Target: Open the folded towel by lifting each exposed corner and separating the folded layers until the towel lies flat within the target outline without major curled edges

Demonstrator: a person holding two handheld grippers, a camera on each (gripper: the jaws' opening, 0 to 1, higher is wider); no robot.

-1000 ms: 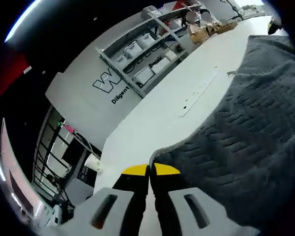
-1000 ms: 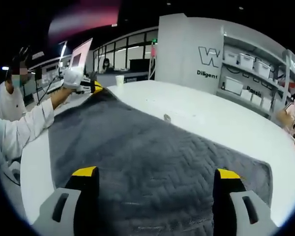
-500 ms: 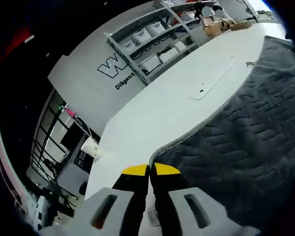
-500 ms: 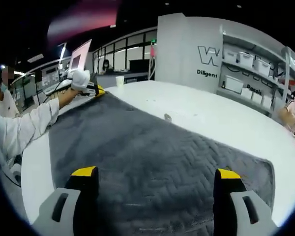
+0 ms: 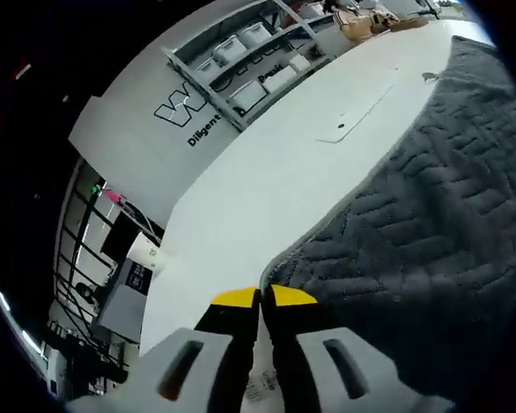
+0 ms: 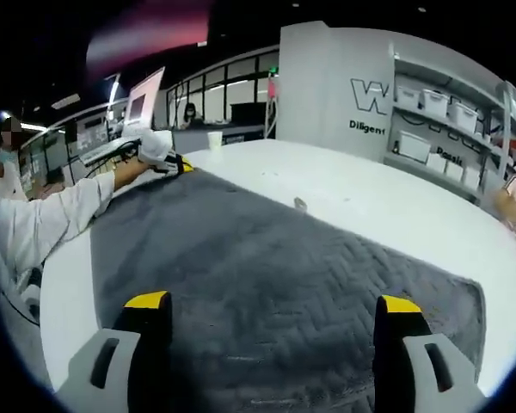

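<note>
A dark grey towel (image 6: 275, 292) with a herringbone weave lies spread across a white tabletop (image 6: 387, 206), seen from both ends. In the left gripper view, the left tongs (image 5: 261, 298) are pressed shut, yellow tips together, pinching the towel's pale-edged corner (image 5: 279, 258) at 6 o'clock, while the cloth (image 5: 421, 224) runs off toward 2 o'clock and bare tabletop (image 5: 267, 172) stretches toward 12. In the right gripper view, the right tongs (image 6: 275, 303) stand wide apart over the towel's near edge at 6 o'clock, holding nothing. At 10 o'clock in that view, a person's white-sleeved arm (image 6: 64, 206) reaches to the towel's far corner, with the other tongs (image 6: 170, 160) there at the cloth. A paper cup (image 6: 213, 139) stands near 11 o'clock; shelving with white bins (image 6: 439, 112) lines the wall at 2 o'clock
</note>
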